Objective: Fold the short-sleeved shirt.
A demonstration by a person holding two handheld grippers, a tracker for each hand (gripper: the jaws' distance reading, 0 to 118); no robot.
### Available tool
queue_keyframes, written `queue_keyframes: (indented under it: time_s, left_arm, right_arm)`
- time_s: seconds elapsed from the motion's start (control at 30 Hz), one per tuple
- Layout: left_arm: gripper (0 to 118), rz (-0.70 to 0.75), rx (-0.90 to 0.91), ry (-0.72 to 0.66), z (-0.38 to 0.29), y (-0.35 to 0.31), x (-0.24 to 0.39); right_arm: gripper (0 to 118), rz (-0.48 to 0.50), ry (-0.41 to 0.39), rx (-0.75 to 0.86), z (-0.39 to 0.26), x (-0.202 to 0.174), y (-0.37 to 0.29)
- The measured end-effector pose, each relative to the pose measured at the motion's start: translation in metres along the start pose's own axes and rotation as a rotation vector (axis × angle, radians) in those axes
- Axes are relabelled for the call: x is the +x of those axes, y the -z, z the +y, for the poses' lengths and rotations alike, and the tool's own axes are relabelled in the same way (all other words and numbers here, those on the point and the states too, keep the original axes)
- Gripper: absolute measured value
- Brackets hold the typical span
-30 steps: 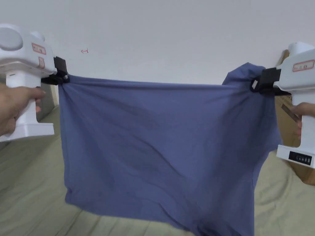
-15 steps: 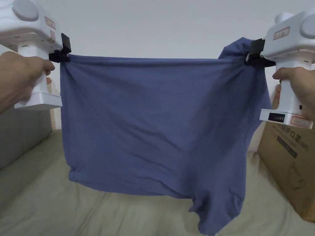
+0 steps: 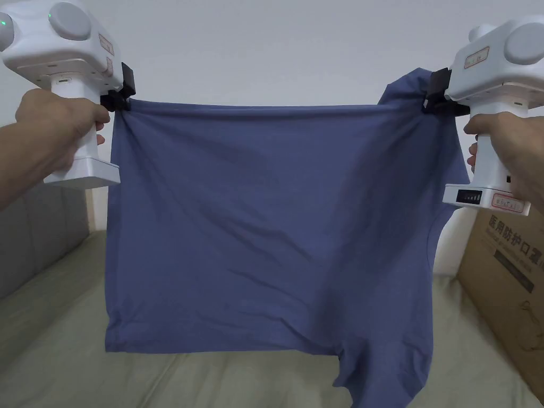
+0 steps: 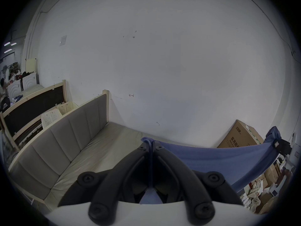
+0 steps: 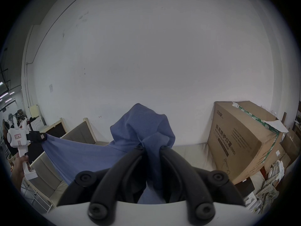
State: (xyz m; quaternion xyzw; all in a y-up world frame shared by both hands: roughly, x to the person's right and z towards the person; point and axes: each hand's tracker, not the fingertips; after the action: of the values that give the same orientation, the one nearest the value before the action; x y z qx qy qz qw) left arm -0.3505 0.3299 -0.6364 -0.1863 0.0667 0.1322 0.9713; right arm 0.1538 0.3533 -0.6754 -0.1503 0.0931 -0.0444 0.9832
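shirt [image 3: 265, 228] hanging between left gripper [image 3: 121, 101] and right gripper [image 3: 431, 103], above sofa [image 3: 53, 329], box [image 3: 510, 276] right

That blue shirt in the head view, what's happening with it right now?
A person holds the blue shirt up in the air, stretched flat between two handheld grippers. The left gripper is shut on one top corner and the right gripper on the other, where extra cloth bunches above its fingers. The shirt hangs over a beige sofa, with a cardboard box at the right. No fold is made yet.

The blue shirt [image 3: 265, 228] runs off the head view's bottom edge, hiding its lower right corner.
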Motion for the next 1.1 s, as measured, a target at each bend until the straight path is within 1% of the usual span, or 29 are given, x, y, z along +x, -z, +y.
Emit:
queue_keyframes:
  time_s: [0.07, 0.27, 0.5, 0.57, 0.63, 0.7, 0.73, 0.83, 0.97, 1.03, 1.07, 1.1]
  left_arm:
    - [3, -0.006, -0.008, -0.001, -0.002, 0.006, -0.001]
    - [3, 0.001, -0.027, 0.020, -0.025, 0.021, -0.007]
    - [3, -0.007, -0.101, -0.010, -0.075, 0.038, -0.025]
    - [3, -0.015, -0.117, -0.014, -0.095, 0.042, -0.030]
    - [3, -0.012, -0.154, 0.010, -0.112, 0.052, -0.038]
    - [3, -0.015, -0.169, 0.019, -0.139, 0.050, -0.045]
    - [3, -0.025, -0.185, 0.027, -0.149, 0.052, -0.050]
    - [3, -0.035, -0.229, 0.039, -0.195, 0.049, -0.063]
    - [3, -0.043, -0.256, 0.045, -0.271, 0.028, -0.082]
    - [3, -0.078, -0.291, 0.001, -0.314, 0.013, -0.096]
    - [3, -0.075, -0.321, 0.018, -0.335, 0.007, -0.102]
    - [3, -0.061, -0.334, 0.039, -0.356, -0.002, -0.107]
  right_arm:
    - [9, -0.007, -0.018, -0.005, -0.002, -0.001, 0.005]
    - [9, 0.002, -0.018, -0.022, -0.022, 0.002, 0.016]
    - [9, 0.041, -0.004, -0.063, -0.071, 0.008, 0.018]
    - [9, 0.041, -0.004, -0.103, -0.090, 0.009, 0.019]
    - [9, 0.048, -0.003, -0.134, -0.114, 0.010, 0.018]
    - [9, 0.071, 0.034, -0.164, -0.145, 0.013, 0.013]
    - [9, 0.073, 0.032, -0.181, -0.159, 0.014, 0.010]
    - [9, 0.087, 0.039, -0.223, -0.212, 0.016, -0.006]
    - [9, 0.113, 0.075, -0.284, -0.294, 0.021, -0.037]
    - [9, 0.140, 0.064, -0.339, -0.337, 0.024, -0.055]
    - [9, 0.141, 0.055, -0.370, -0.359, 0.025, -0.066]
    - [9, 0.148, 0.029, -0.401, -0.380, 0.026, -0.079]
